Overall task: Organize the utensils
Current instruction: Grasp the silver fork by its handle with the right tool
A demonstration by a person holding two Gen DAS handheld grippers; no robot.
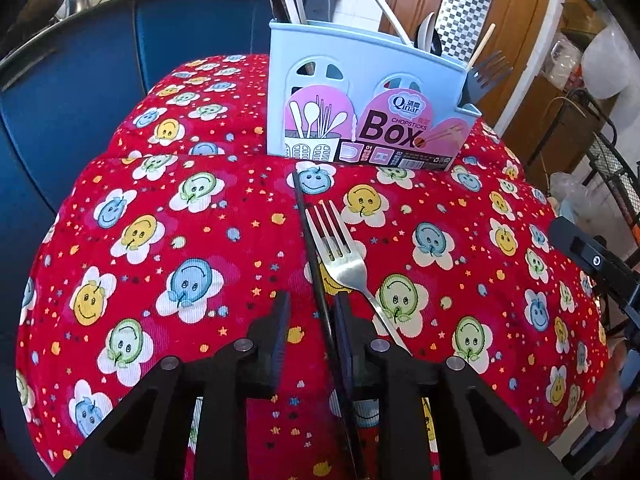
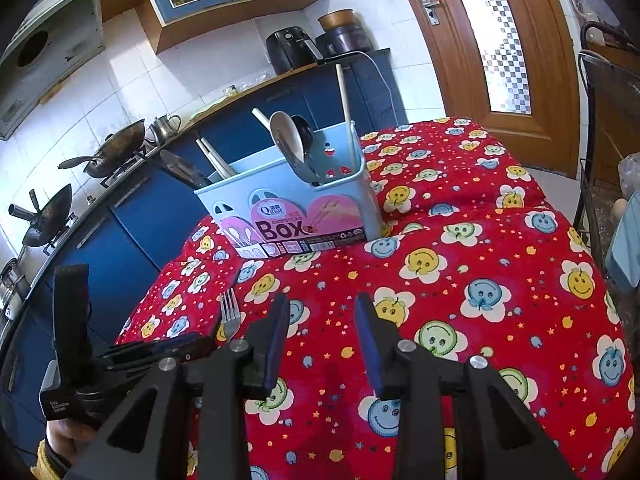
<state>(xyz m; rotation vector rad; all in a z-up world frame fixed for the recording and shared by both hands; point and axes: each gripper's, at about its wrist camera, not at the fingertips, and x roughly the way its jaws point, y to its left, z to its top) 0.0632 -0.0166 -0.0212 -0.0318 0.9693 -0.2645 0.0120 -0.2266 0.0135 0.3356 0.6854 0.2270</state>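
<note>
Black chopstick lies between the left gripper's parted fingers.

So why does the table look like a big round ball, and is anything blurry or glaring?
Left wrist view: the fisheye lens bulges the red tablecloth into a dome, corners go black; metal fork sharp. Right wrist view: same bending curves the door; daylight gives the white tiles a mild sheen; the utensil box stays crisp.
</note>
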